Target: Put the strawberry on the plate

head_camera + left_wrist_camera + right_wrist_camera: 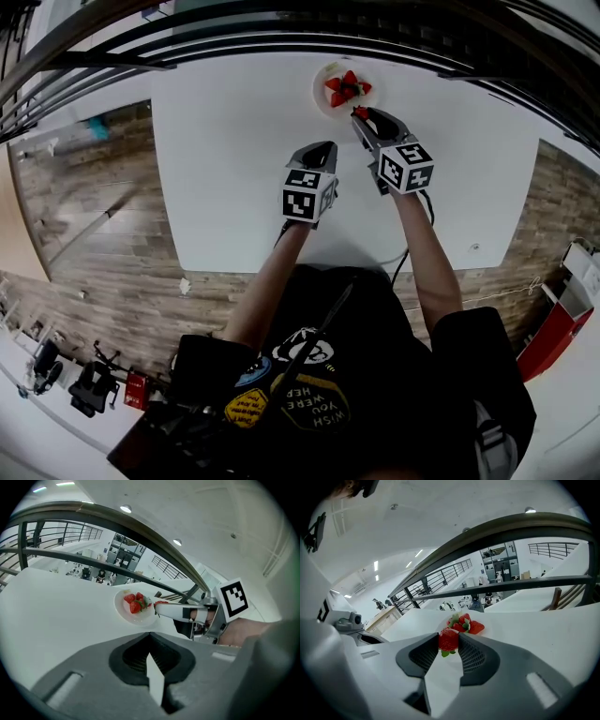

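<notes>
A white plate (322, 97) with a few strawberries (344, 88) sits at the far edge of the white table (234, 187). My right gripper (360, 115) hovers at the plate's near right rim, shut on one red strawberry (448, 639) pinched between its tips. In the right gripper view the plate's strawberries (464, 624) lie just beyond the held one. The left gripper view shows the plate (124, 612) ahead and the right gripper (159, 607) reaching over its rim. My left gripper (324, 148) stays over the table nearer me, shut and empty.
A dark metal railing (281, 33) runs along the table's far side, close behind the plate. Wooden floor (94, 206) lies left and right of the table. A red box (555, 336) stands on the floor at the right.
</notes>
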Demonstrator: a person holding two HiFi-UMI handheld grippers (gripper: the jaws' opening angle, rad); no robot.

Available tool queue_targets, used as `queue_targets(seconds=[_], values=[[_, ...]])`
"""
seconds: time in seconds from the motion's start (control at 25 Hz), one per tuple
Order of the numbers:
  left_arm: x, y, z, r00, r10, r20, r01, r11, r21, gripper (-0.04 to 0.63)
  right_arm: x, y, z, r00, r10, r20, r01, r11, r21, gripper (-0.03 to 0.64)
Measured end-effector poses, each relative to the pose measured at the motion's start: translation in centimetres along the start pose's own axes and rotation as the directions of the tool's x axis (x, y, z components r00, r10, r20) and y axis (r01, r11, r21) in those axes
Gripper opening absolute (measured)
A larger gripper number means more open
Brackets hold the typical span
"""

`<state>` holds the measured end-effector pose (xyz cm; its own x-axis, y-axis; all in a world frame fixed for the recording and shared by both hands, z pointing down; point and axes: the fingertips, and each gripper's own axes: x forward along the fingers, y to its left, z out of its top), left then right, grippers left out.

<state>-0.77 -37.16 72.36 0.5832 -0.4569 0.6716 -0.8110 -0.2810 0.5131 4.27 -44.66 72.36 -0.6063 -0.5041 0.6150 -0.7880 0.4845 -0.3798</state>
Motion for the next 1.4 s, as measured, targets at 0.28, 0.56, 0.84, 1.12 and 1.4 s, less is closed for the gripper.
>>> queue_targets(seconds=[0.28,0.56,0.84,1.12,1.4], values=[[0.1,0.9,0.2,1.0,0.011,0.007,-0.011,1.0,-0.002,0.0,1.7,-1.0,-0.2,0.999,-0.021,-0.038,0.019,0.998,-0.051,0.133],[0.8,1.4,0.1,1.0,0.007,0.006,-0.007,1.0,-0.016,0.0,3.2,-1.9,-0.9,0.997,-0.03,-0.07,0.026,0.997,-0.066,0.133],[1.3,1.4,-0.1,1.0,0.005,0.004,-0.005,1.0,-0.006,0.0,4.3,-2.4,-2.2,0.989,-0.069,-0.131,0.053,0.992,-0.118,0.133],[1.2,0.6,-0.3,1.0,-0.01,0.008,0.01,1.0,-0.005,0.0,4.9,-2.4,-2.5,0.98,-0.127,-0.151,0.097,0.976,-0.197,0.135],[0.3,0.6,-0.4,1.0,0.005,0.018,-0.005,1.0,0.003,0.0,4.8,-1.7,-2.5,0.984,-0.116,-0.132,0.075,0.957,-0.281,0.193]])
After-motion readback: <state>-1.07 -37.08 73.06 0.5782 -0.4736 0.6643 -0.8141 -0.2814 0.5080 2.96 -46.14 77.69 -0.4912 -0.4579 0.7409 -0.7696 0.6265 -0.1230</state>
